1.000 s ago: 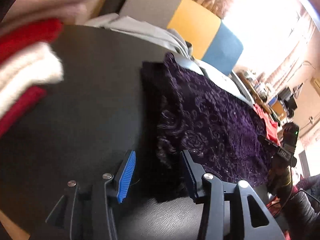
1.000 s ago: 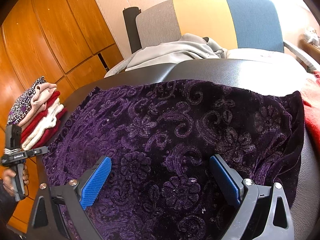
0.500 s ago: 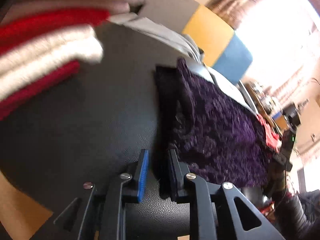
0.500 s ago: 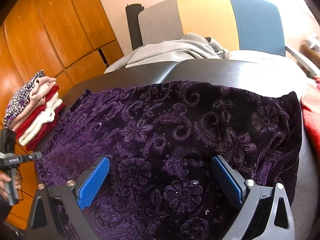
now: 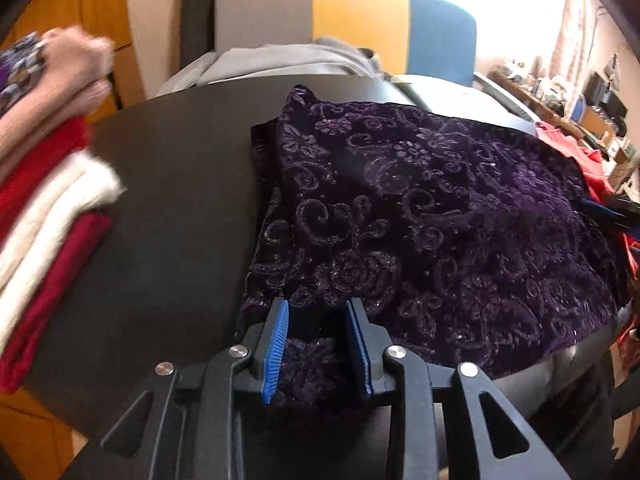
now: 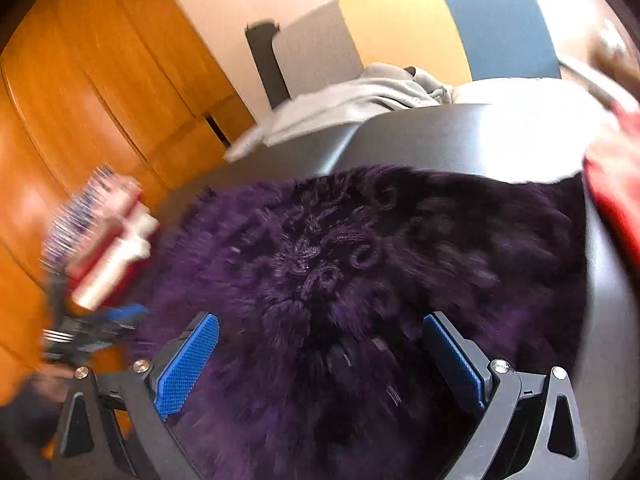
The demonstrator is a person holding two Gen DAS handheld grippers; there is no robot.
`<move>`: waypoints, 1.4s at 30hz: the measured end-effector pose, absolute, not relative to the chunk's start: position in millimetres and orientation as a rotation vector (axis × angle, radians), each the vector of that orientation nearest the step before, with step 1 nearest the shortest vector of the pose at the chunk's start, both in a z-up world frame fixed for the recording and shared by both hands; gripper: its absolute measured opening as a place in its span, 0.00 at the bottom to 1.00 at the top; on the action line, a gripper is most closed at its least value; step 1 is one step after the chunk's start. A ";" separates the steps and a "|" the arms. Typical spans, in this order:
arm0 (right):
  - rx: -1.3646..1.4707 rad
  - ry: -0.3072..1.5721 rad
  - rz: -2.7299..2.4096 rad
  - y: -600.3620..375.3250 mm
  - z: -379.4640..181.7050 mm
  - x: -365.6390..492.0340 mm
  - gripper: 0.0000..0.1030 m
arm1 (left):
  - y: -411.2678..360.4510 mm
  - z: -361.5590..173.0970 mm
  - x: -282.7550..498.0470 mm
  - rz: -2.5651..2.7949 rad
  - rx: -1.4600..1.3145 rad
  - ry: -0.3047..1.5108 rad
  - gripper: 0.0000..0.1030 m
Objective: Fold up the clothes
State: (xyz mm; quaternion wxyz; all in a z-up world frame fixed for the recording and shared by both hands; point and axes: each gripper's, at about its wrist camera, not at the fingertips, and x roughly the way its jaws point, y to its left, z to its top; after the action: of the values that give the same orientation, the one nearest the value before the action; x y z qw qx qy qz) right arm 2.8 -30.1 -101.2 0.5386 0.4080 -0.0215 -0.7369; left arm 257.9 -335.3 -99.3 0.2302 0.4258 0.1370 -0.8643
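A dark padded surface (image 5: 172,184) fills the room's middle, with wooden cupboards (image 6: 100,92) at upper left and a grey, yellow and blue chair (image 5: 340,20) behind. The purple velvet garment (image 5: 440,216) lies spread across the centre and right of the left wrist view, a stack of folded clothes (image 5: 44,200) at the left edge. The left gripper (image 5: 316,344) is clamped on a bunch of the garment's near edge. The right gripper (image 6: 320,364) hangs over the cloth with fingers wide apart, gripping nothing; its view is blurred. I'd judge a fold is being set up: the right needs its own hold on the hem.
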 end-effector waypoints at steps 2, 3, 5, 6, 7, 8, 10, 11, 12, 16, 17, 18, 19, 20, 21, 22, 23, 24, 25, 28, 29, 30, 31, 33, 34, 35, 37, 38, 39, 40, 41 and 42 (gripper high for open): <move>0.982 -0.155 -1.723 17.9 -98.5 4.0 1.00 | -329.0 -91.4 255.6 -2.392 1.153 0.367 0.29; 0.999 -0.206 -1.713 43.2 -100.2 3.7 1.00 | -325.9 -87.5 254.4 -2.399 1.144 0.362 0.30; 1.058 -0.302 -1.698 89.7 -108.8 4.8 1.00 | -319.6 -79.7 252.1 -2.413 1.125 0.352 0.31; 1.082 -0.332 -1.691 107.8 -112.8 8.3 1.00 | -316.4 -75.8 250.9 -2.420 1.116 0.347 0.31; 1.102 -0.354 -1.681 124.7 -116.4 13.3 1.00 | -313.3 -71.9 249.7 -2.427 1.107 0.342 0.32; 1.114 -0.359 -1.666 136.0 -118.8 20.2 1.00 | -310.1 -67.9 248.5 -2.434 1.098 0.337 0.33; 1.120 -0.343 -1.626 141.8 -120.7 31.8 1.00 | -279.2 -57.9 223.1 -2.584 1.116 0.280 0.36; 1.115 -0.326 -1.607 139.5 -121.3 38.0 1.00 | -264.9 -57.2 213.1 -2.633 1.132 0.252 0.37; 1.111 -0.310 -1.590 135.8 -122.3 41.9 1.00 | -248.4 -58.0 201.4 -2.684 1.162 0.240 0.37; 1.105 -0.264 -1.535 112.7 -129.7 42.4 1.00 | -186.7 -63.2 160.7 -2.847 1.275 0.155 0.38; 1.104 -0.258 -1.519 107.3 -131.3 41.4 1.00 | -172.6 -65.2 154.1 -2.869 1.298 0.110 0.38; 1.101 -0.261 -1.495 102.4 -132.6 38.6 1.00 | -158.5 -67.1 147.4 -2.891 1.321 0.064 0.38; 1.099 -0.260 -1.470 97.6 -133.4 36.3 1.00 | -149.9 -70.6 142.0 -2.908 1.348 0.035 0.38; 1.100 -0.248 -1.447 93.3 -133.8 34.9 1.00 | -141.6 -74.1 136.6 -2.923 1.375 0.006 0.38; 1.103 -0.237 -1.413 88.0 -134.3 33.4 1.00 | -138.1 -78.3 132.5 -2.922 1.399 -0.002 0.38; 1.107 -0.233 -1.368 82.9 -134.9 31.7 1.00 | -134.8 -82.6 128.4 -2.920 1.424 -0.009 0.38; 1.114 -0.231 -1.313 77.8 -135.8 29.8 1.00 | -135.0 -87.5 125.2 -2.914 1.443 0.005 0.38; 1.129 -0.230 -1.239 72.9 -136.9 27.7 1.00 | -135.5 -92.4 122.0 -2.907 1.463 0.022 0.40; 1.148 -0.220 -1.162 68.0 -137.9 25.9 1.00 | -136.1 -96.5 120.7 -2.919 1.452 0.047 0.41; 1.224 -0.112 -0.978 54.8 -141.8 23.2 1.00 | -140.4 -100.1 118.4 -2.935 1.455 0.121 0.42; 1.256 -0.040 -0.951 52.0 -143.3 23.9 0.96 | -141.9 -102.2 115.3 -2.936 1.453 0.156 0.42; 1.287 0.042 -0.949 50.8 -144.4 25.8 0.93 | -143.5 -103.4 114.4 -2.937 1.448 0.175 0.42; 1.316 0.125 -0.946 49.7 -145.6 27.7 0.91 | -143.8 -103.6 115.6 -2.940 1.440 0.179 0.42; 1.352 0.215 -0.978 54.8 -144.4 28.6 0.79 | -144.3 -104.0 118.4 -2.946 1.423 0.186 0.43; 1.364 0.243 -1.002 59.0 -143.0 28.3 0.79 | -144.5 -104.2 119.8 -2.948 1.415 0.190 0.44; 1.362 0.259 -1.048 63.7 -139.2 27.7 0.79 | -144.8 -104.4 121.2 -2.951 1.407 0.193 0.45; 1.306 0.239 -1.226 75.1 -123.2 23.9 0.86 | -145.2 -104.7 124.0 -2.957 1.390 0.200 0.45; 1.277 0.198 -1.337 80.8 -114.6 20.0 0.94 | -145.5 -104.9 125.3 -2.960 1.382 0.204 0.45; 1.249 0.155 -1.441 85.1 -107.1 16.4 0.99 | -145.7 -105.1 126.7 -2.962 1.373 0.207 0.46; 1.227 0.113 -1.531 86.9 -101.4 13.3 1.00 | -146.0 -105.3 128.1 -2.965 1.365 0.211 0.46; 1.213 0.086 -1.604 85.2 -97.7 10.8 1.00 | -146.2 -105.4 129.5 -2.968 1.357 0.214 0.47; 1.216 0.087 -1.648 77.5 -97.4 9.1 1.00 | -146.5 -105.3 129.8 -2.968 1.355 0.219 0.47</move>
State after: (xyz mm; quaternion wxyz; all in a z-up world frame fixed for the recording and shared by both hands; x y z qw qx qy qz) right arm 9.1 77.5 -97.4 0.5193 0.5069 0.0361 -0.6871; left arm 129.8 -146.5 -105.3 -0.0641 0.4134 0.0669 -0.9058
